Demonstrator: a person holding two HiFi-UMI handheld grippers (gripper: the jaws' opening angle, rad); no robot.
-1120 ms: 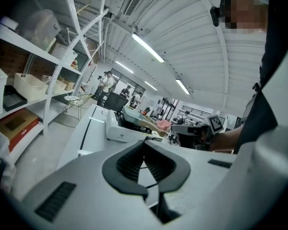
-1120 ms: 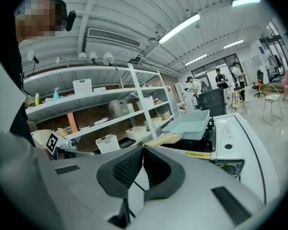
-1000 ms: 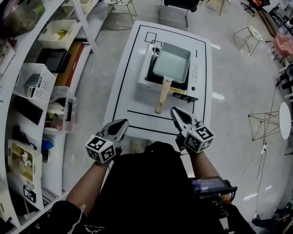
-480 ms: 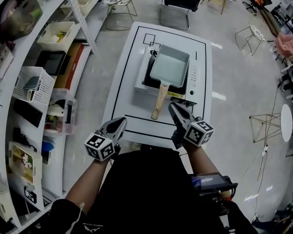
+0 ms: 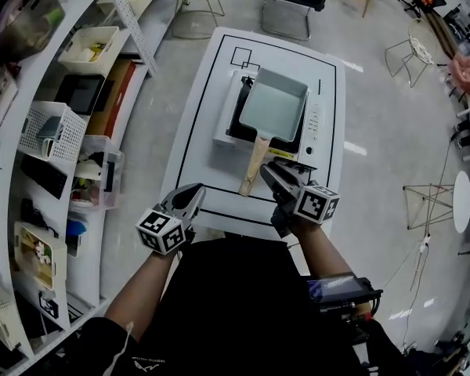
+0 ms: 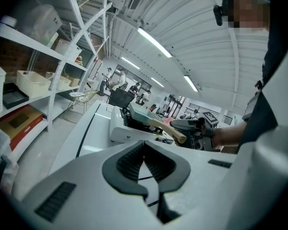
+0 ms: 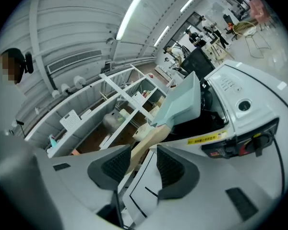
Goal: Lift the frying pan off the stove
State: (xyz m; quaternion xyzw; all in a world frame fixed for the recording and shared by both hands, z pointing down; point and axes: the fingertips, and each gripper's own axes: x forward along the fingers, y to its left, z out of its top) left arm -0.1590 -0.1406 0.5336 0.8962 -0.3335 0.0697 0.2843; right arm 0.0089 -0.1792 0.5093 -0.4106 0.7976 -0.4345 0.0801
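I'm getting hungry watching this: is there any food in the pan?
No, the pan on the stove shows only its bare pale inside in the head view.

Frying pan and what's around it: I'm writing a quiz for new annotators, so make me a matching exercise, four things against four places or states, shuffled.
Things
1. frying pan
2. stove
3. left hand-held gripper
4. right hand-held gripper

Places or states
A. jaws apart, by the wooden handle
B. standing on the white table
C. jaws together, empty
D. on top of the stove

Pairs: 1-D, 2-B, 3-C, 4-A.

The right one's jaws have just been opening; the handle's end shows at their gap, not gripped.
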